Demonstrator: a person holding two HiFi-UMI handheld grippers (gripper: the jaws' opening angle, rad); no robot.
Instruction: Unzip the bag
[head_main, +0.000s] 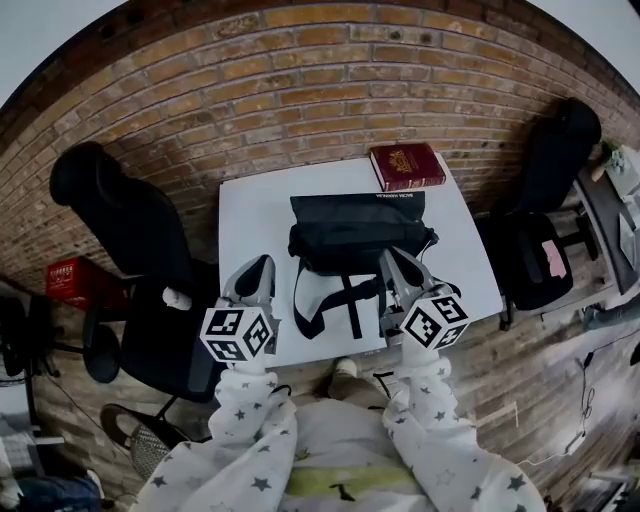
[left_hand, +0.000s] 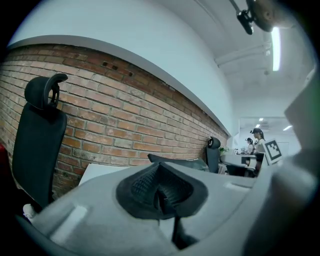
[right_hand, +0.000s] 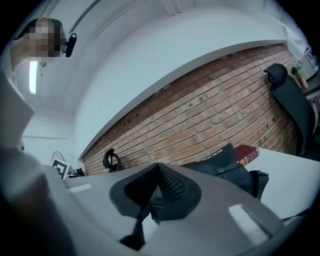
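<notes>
Nearest to me, my star-print sleeves (head_main: 262, 440) run forward to both grippers, held side by side on the near side of the bag (head_main: 355, 235). The left gripper (head_main: 262, 266) hovers to the near left of the bag, clear of it, with its jaws pressed together on nothing. The right gripper (head_main: 392, 260) sits at the bag's near right corner, where its tip overlaps the fabric in the head view. I cannot tell whether it touches. Its jaws are also closed and empty. Both gripper views take in wall and ceiling, so I judge the jaws are tipped upward rather than aimed down at the bag.

The bag's strap (head_main: 352, 300) trails toward me from its near edge across the white table (head_main: 255, 215). The bag lies flat and looks closed. I cannot pick out the zip pull, and neither gripper holds anything, so I judge the unzipping has not begun: finding the pull, pinching it and steadying the bag are all left to do.

Beyond the bag's far right corner lies a red book (head_main: 407, 166), then the brick wall (head_main: 300, 90).
</notes>
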